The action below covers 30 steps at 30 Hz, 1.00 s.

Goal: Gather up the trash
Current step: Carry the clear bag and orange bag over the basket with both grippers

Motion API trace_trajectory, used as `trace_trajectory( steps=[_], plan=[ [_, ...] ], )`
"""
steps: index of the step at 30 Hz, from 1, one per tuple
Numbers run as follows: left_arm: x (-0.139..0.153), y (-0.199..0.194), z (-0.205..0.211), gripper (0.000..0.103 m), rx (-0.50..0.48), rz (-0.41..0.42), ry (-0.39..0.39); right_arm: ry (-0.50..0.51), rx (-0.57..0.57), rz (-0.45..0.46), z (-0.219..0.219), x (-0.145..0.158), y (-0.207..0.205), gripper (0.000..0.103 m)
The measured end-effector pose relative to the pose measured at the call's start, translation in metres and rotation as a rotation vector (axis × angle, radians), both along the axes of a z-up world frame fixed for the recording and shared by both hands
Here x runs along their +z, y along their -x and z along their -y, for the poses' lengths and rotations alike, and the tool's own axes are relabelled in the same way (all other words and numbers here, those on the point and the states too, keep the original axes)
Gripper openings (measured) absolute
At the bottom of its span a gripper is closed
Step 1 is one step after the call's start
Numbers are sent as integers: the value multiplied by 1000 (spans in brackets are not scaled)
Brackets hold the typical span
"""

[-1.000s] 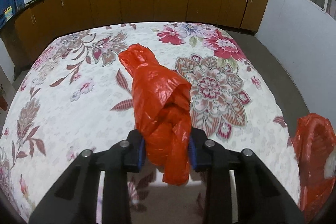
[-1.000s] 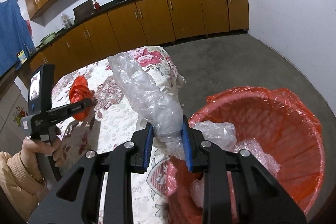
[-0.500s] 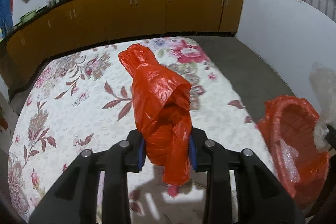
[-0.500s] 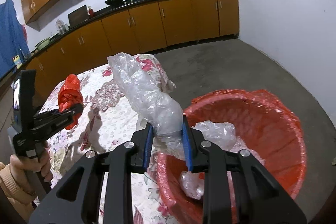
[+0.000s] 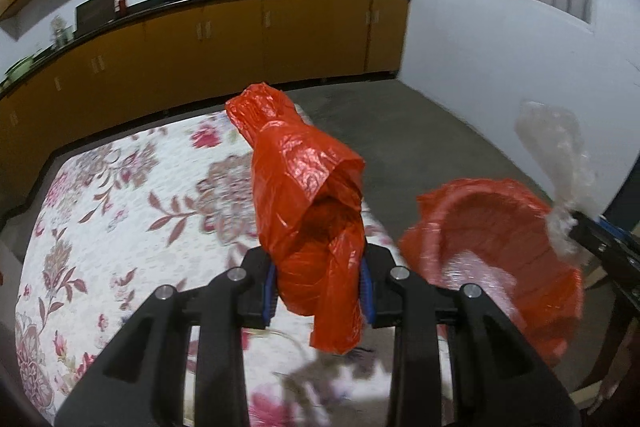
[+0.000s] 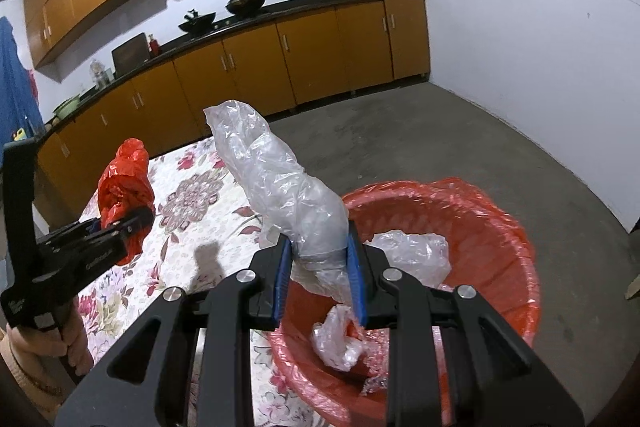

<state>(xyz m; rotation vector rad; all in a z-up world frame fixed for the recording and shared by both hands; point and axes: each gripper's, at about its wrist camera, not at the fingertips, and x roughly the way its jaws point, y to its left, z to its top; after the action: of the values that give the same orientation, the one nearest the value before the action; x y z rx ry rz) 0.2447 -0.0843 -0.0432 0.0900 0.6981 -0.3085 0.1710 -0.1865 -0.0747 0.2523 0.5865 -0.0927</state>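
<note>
My left gripper (image 5: 319, 291) is shut on a crumpled red plastic bag (image 5: 304, 203) and holds it above the right edge of the floral table, just left of the bin. It also shows in the right wrist view (image 6: 124, 183). My right gripper (image 6: 320, 267) is shut on a crumpled clear plastic bag (image 6: 280, 183) over the near rim of the red-lined trash bin (image 6: 500, 227). The bin (image 5: 532, 211) holds several pieces of clear plastic (image 6: 412, 251). The clear bag shows at the right of the left wrist view (image 5: 560, 163).
The table with a floral cloth (image 5: 120, 211) lies left of the bin. Orange kitchen cabinets (image 6: 280, 67) with a dark counter run along the back wall. A grey concrete floor (image 6: 460, 147) surrounds the bin, with a white wall (image 6: 540, 67) on the right.
My left gripper has swung right with the red bag, bringing the bin close on its right. My right gripper has moved a little further over the bin with the clear bag.
</note>
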Motion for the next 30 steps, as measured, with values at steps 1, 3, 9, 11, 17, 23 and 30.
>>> trace_trajectory(
  steps=[1,3,9,11,17,23,30],
  plan=[
    [2,3,5,32,-14,4,2,-3,-7,2,3,1,2,26],
    [6,10,14,32,-45,9,8,-14,-17,4,8,2,5,26],
    [12,27,40,32,-125,18,22,-39,-53,13,22,5,16,26],
    [13,30,47,32,-146,16,28,-47,-63,16,26,6,18,26],
    [13,38,67,32,-211,4,49,-83,-90,23,39,6,22,26],
    [9,46,88,32,-275,-10,62,-144,-113,28,55,6,25,26],
    [2,49,105,32,-332,-29,66,-210,-142,37,70,3,29,26]
  ],
)
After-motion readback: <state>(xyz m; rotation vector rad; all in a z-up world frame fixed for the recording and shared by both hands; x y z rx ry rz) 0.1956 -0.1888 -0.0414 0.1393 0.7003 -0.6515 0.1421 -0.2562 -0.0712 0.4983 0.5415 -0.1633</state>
